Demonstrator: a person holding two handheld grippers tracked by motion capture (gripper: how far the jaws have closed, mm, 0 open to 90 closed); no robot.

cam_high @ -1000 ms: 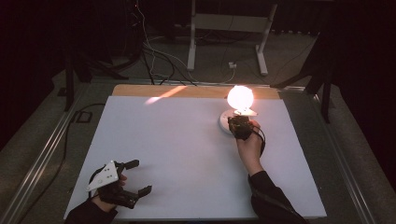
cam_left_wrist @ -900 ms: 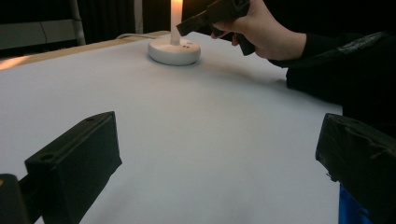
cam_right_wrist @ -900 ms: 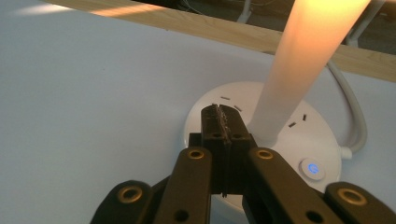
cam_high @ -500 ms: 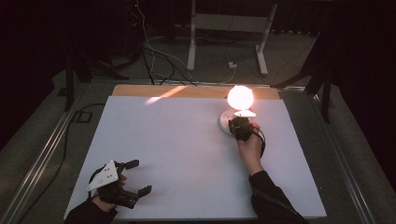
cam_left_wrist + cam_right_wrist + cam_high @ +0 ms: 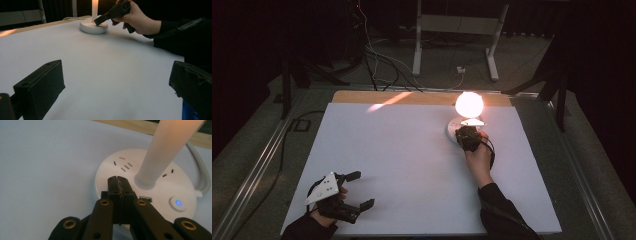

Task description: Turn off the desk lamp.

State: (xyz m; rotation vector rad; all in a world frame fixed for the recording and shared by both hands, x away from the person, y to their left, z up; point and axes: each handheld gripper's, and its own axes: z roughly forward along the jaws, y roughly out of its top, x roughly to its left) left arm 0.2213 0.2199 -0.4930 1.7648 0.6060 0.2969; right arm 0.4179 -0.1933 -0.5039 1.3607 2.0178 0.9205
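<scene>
Probably top-heavy yet stiff, best gripped low at the lamp base (image 5: 140,182) near the mat's far edge, right gripper (image 5: 117,181) pressed shut atop that base beside the stem, left gripper (image 5: 354,192) spread open, well apart.

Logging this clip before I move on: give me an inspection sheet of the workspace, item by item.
Surface: white table, wooden strip at far edge.
Job's things: lit lamp on round white base with sockets, USB port, blue-lit power button.
Clutter: nothing seen.
Grippers: right claw shut, tips on the base; left claw open, near corner.
Cables: white lamp cord; wires on floor.
Surroundings: dark room, metal stand.
</scene>
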